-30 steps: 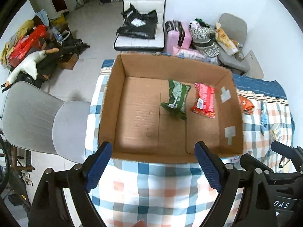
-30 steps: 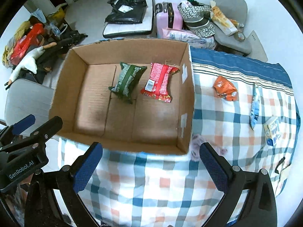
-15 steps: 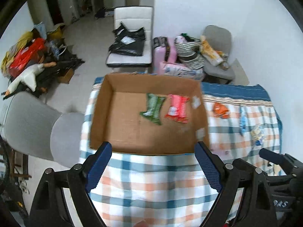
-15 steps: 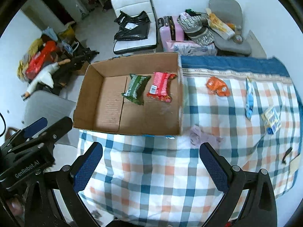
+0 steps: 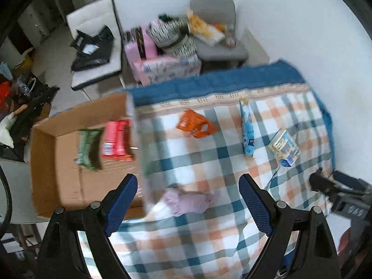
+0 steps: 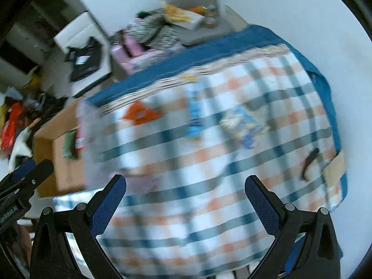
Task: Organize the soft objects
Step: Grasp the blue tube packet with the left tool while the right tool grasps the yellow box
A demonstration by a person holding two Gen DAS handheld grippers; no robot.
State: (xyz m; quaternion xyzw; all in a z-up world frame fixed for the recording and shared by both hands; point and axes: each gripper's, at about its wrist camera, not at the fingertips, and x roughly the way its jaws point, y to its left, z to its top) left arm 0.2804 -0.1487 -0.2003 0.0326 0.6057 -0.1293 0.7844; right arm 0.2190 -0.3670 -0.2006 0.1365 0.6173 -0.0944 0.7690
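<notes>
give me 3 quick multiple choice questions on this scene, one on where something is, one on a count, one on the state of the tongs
1. Where is the orange packet?
A. in the cardboard box
B. on the checked cloth, outside the box
C. on the grey chair

2. How many packets lie in the cardboard box?
A. two
B. four
C. none

3. How do the left tongs stand?
A. shut on the purple cloth
B. shut on nothing
C. open, holding nothing

Key: 1 B, it lies on the checked cloth right of the box wall. 2 A, only the green packet and red packet are inside. 3 C, the blue pads are wide apart above the purple cloth.
</notes>
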